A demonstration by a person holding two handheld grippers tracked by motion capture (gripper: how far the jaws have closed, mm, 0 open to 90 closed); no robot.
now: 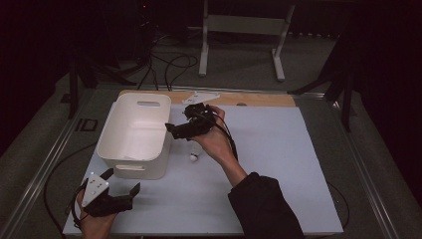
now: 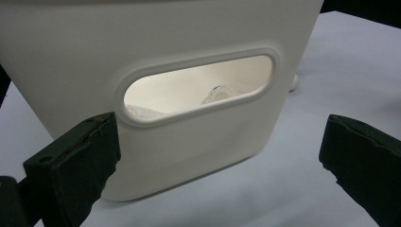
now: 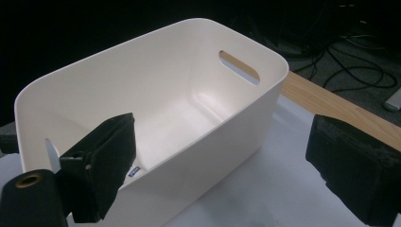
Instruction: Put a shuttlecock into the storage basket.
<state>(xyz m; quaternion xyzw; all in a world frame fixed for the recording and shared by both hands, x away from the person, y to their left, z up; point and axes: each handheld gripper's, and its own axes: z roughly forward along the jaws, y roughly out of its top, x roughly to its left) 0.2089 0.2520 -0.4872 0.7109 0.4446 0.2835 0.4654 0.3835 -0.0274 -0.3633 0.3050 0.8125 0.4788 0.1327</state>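
I see the bin [image 3: 198, 137] as smooth white plastic with a soft sheen. My jaws carry matt black pads, rough and foam-like. The table [image 1: 278, 149] has a matt pale sheet, with bare wood [image 1: 259, 99] along its far edge.

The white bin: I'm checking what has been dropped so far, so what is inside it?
The white bin shows a mostly bare floor, with a small blue-and-white item at its near wall. Through the handle slot, something clear and crinkly shows. The right jaw hides the near corner.
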